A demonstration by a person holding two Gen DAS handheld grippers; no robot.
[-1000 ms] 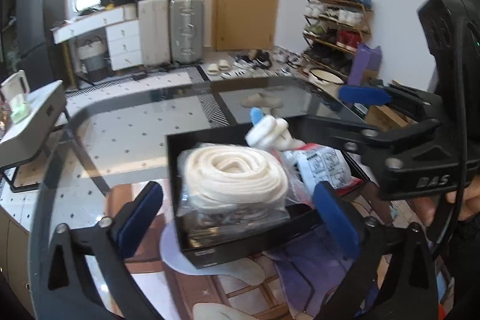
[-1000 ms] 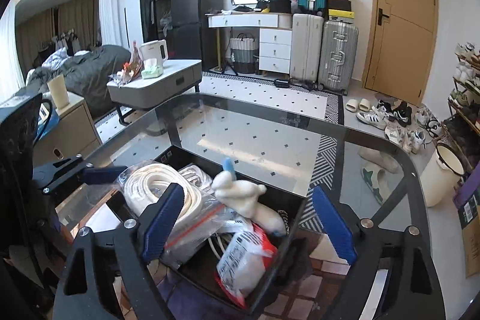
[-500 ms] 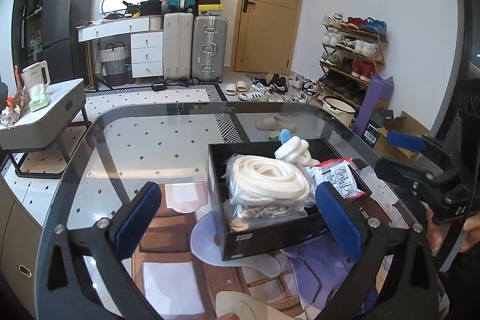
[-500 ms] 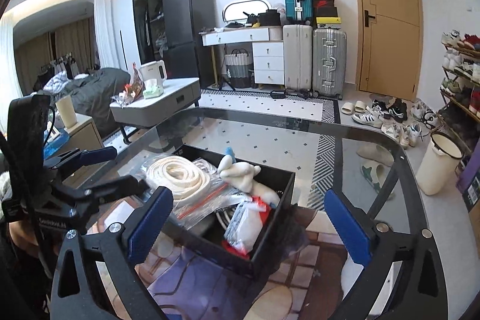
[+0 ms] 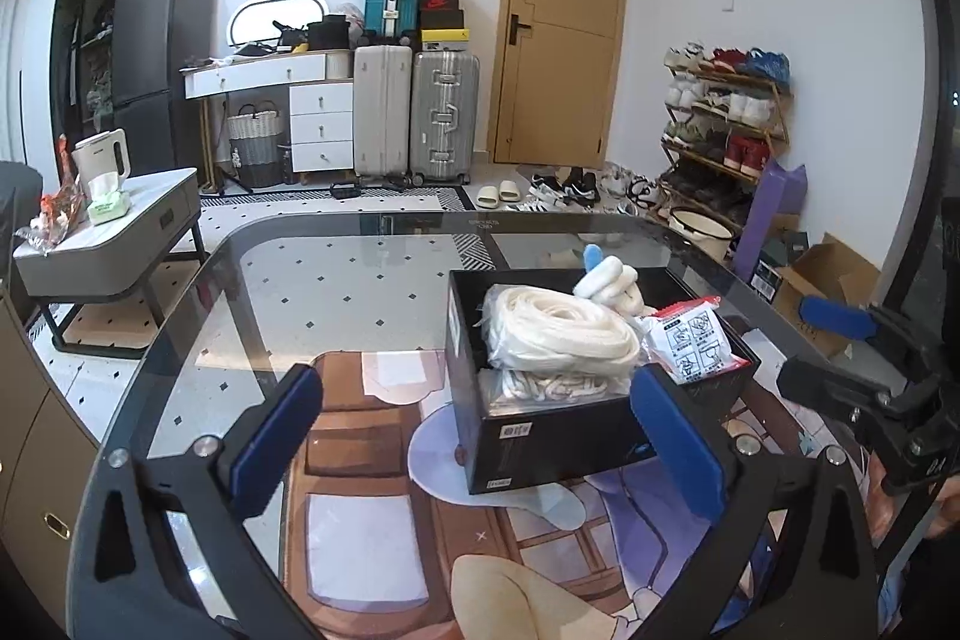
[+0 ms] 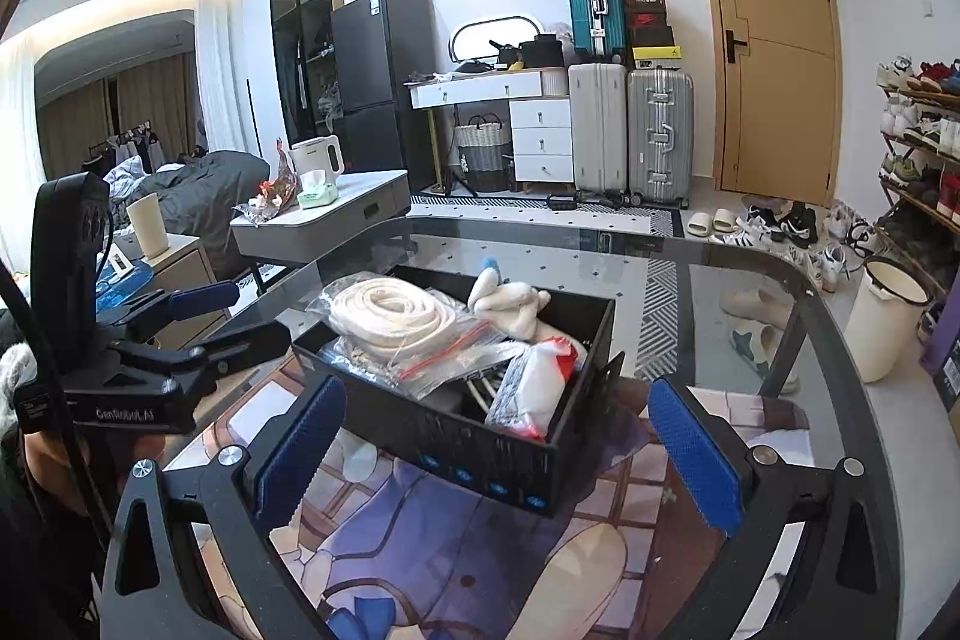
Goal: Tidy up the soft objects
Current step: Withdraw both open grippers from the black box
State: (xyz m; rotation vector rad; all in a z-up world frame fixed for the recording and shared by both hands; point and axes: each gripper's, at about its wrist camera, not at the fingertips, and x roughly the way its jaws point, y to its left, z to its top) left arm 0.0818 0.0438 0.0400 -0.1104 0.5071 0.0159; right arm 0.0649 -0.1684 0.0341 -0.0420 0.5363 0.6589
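**Sitting packed: black box w/ soft items on the glass surface**

Sitting on the glass surface (image 5: 372,280), the black box (image 5: 540,436) is open-topped & rectangular, w/ small blue marks along one side wall in the right wrist view. It's crammed: a coil of cream rope (image 5: 561,334) in a clear zip bag w/ a red seal strip lies on top at one end, a 2nd bag of paler cord is under it. Next to the coil, a white plush toy (image 6: 510,304) w/ a blue tip pokes up above the rim. A white packet (image 5: 693,337) w/ red edge & printed diagrams leans against the box's wall.

Left tongs (image 5: 474,436): spread wide, nothing between them, held back from the box w/ the right pad overlapping its near corner in view. Right tongs (image 6: 498,454): also spread wide, empty, just short of the box. Under the glass, a cartoon-print mat (image 6: 432,550) shows through.
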